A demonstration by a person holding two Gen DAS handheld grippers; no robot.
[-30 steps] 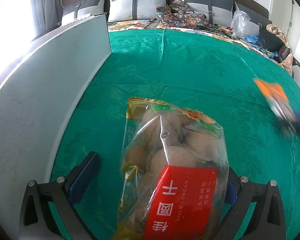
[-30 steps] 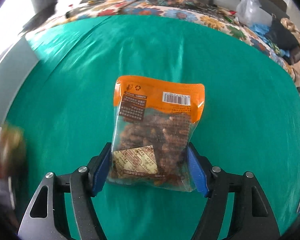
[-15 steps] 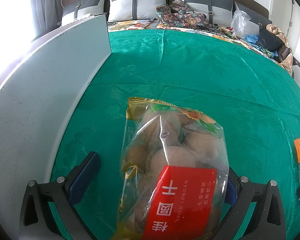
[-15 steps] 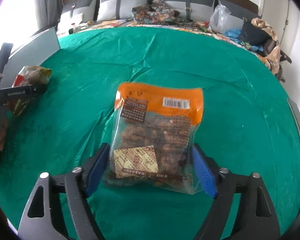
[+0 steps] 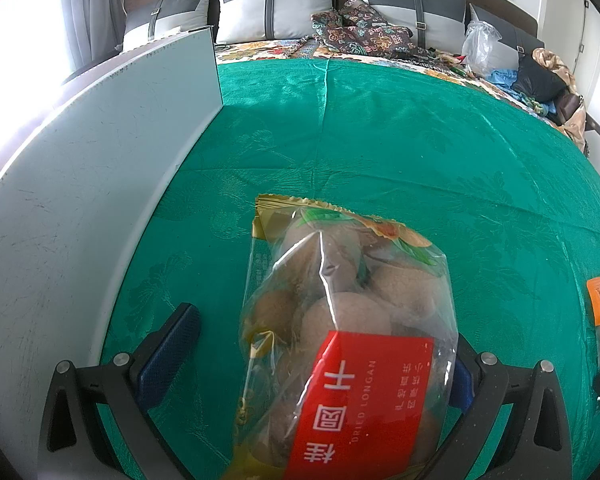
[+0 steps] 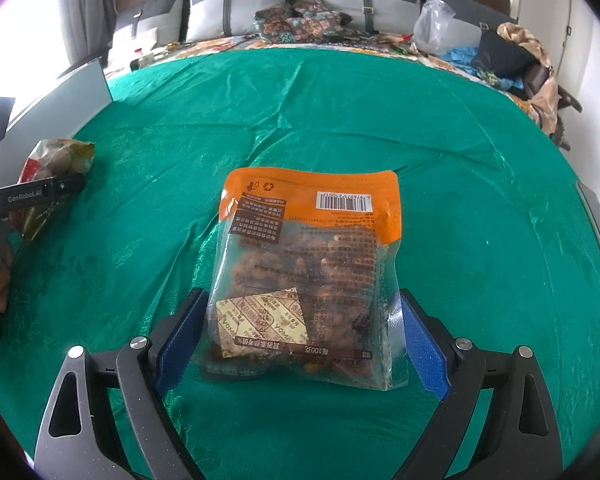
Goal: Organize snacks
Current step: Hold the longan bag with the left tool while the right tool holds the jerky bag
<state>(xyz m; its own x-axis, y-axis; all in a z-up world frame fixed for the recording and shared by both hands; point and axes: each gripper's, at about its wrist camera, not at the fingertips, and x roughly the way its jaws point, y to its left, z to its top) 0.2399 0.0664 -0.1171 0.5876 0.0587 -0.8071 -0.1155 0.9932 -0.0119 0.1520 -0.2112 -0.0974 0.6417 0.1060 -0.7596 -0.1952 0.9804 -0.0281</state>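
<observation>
A wide bed under a glossy green patterned cloth (image 6: 340,128) fills the room, grey pillows (image 6: 236,8) at twelve o'clock. The right gripper (image 6: 300,332), jaws just opened wide, straddles the orange-topped clear nut packet (image 6: 308,264) lying flat. At nine o'clock, the left gripper (image 5: 320,360) stands wide around the clear dried-longan bag (image 5: 348,340).

Glossy clear plastic longan bag (image 5: 348,344); shiny green damask cloth (image 6: 380,120); matt grey panel (image 5: 80,200).
</observation>
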